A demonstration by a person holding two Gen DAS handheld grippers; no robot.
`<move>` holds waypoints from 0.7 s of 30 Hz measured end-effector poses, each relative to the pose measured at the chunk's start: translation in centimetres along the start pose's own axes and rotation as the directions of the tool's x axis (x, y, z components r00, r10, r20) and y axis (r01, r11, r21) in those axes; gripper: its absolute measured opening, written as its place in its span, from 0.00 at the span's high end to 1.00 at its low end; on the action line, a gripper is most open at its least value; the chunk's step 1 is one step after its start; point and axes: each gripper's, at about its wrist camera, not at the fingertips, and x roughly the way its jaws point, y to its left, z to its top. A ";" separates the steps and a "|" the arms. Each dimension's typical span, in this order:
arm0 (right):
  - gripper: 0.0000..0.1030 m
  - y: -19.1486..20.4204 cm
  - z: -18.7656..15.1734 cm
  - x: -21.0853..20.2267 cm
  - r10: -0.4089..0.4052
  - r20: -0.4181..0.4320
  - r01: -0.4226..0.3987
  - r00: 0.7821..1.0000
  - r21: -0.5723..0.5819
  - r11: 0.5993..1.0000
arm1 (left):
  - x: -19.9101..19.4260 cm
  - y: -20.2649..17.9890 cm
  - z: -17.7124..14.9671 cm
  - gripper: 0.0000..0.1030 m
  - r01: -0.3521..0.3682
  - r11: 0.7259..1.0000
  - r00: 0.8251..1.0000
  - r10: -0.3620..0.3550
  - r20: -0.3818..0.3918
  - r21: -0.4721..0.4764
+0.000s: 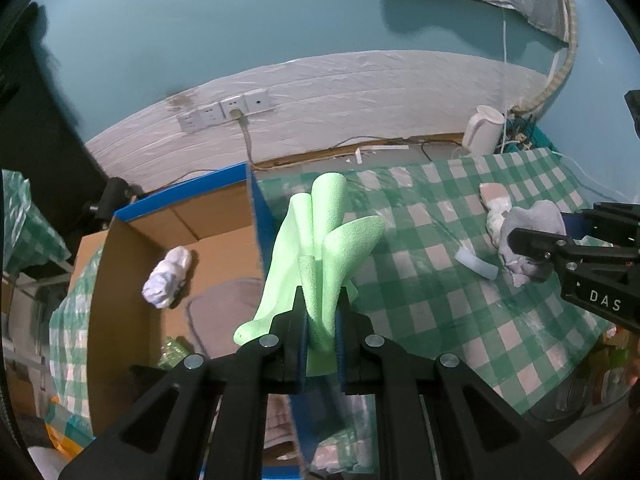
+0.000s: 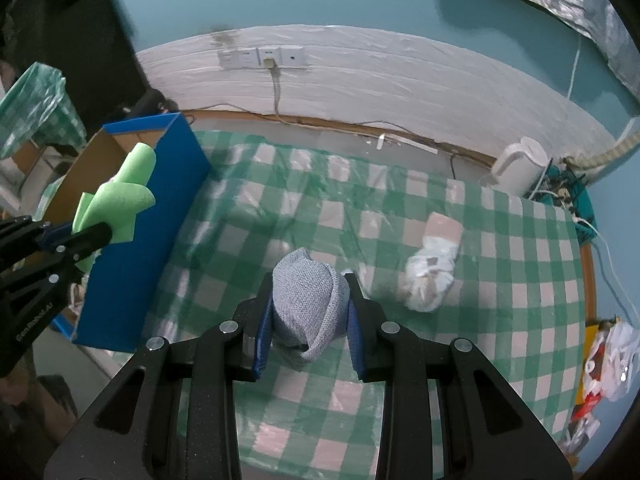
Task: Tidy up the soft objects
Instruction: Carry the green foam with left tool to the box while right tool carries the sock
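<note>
Left tongs (image 1: 320,320): we saw them clamped tight on a light green curled foam sheet (image 1: 320,240), held off the tabletop.
Right tongs (image 2: 310,312): we saw them closed on a grey knitted cloth bundle (image 2: 308,304), lifted above the green-and-white checked tabletop (image 2: 400,380).
Blue-sided cardboard box (image 1: 224,216): it lay just left of the left tongs, holding a white crumpled bundle (image 1: 168,280).
White wrapped wad (image 2: 432,276): it rested right of the right tongs.
</note>
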 end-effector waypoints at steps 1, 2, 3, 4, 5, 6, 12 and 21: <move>0.71 0.3 0.1 0.0 0.002 0.001 -0.002 1.000 -0.006 1.000 | -0.1 0.4 -0.1 0.89 -0.006 1.000 1.000 0.006 0.003 -0.004; 0.71 0.7 0.3 -0.1 0.005 0.003 -0.005 1.000 -0.012 1.000 | -0.2 0.7 -0.2 0.89 -0.012 1.000 1.000 0.012 0.005 -0.007; 0.71 1.2 0.4 -0.1 0.009 0.004 -0.008 1.000 -0.019 1.000 | -0.2 1.1 -0.4 0.89 -0.020 1.000 1.000 0.020 0.005 -0.013; 0.71 1.7 0.6 -0.1 0.013 0.004 -0.013 1.000 -0.027 1.000 | -0.3 1.5 -0.5 0.89 -0.022 1.000 1.000 0.023 0.004 -0.019; 0.71 2.2 0.8 -0.1 0.017 0.005 -0.017 1.000 -0.036 0.999 | -0.3 2.0 -0.6 0.89 -0.023 0.999 1.000 0.023 0.002 -0.028; 0.71 2.8 1.0 0.0 0.021 0.005 -0.021 1.000 -0.044 0.999 | -0.4 2.4 -0.8 0.89 -0.025 0.999 1.000 0.025 0.002 -0.037; 0.71 6.0 2.0 0.1 0.045 0.007 -0.044 0.999 -0.095 0.995 | -0.8 5.0 -1.5 0.89 -0.036 0.996 0.999 0.036 0.003 -0.084; 0.71 10.6 3.4 0.9 0.070 -0.005 -0.070 0.998 -0.163 0.984 | -0.9 8.2 -2.5 0.89 -0.056 0.988 0.998 0.057 -0.004 -0.144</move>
